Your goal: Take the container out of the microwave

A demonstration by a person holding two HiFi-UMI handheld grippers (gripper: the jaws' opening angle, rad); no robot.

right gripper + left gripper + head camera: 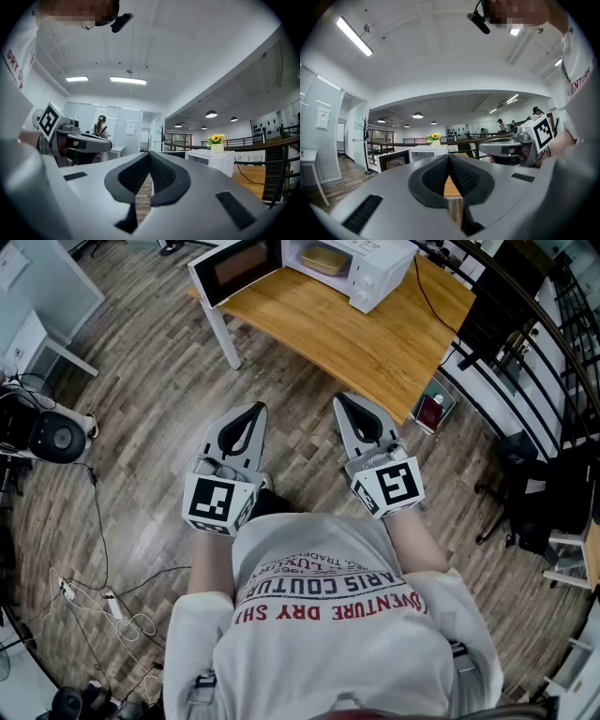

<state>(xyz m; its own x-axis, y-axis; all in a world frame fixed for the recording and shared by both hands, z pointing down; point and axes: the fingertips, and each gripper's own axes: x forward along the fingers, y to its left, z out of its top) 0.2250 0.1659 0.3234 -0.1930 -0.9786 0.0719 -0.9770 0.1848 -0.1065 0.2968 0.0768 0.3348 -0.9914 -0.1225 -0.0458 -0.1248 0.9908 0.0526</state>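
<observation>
The white microwave [375, 273] stands on the wooden table [375, 343] at the top of the head view, its door [234, 266] swung open to the left. A pale yellow container [323, 259] sits inside it. Both grippers are held level in front of the person, over the floor and short of the table. My left gripper [256, 409] is shut with nothing between its pads. My right gripper [343, 399] is also shut and empty. In the left gripper view the microwave [417, 154] shows far beyond the closed tips [449, 157]. The right gripper view shows it [211, 159] off to the right.
A small bin with a red item [433, 412] sits on the floor by the table's near right corner. A black chair [544, 493] and a railing [544, 324] are on the right. Cables [94, 601] and a black round device [56, 437] lie on the floor at left.
</observation>
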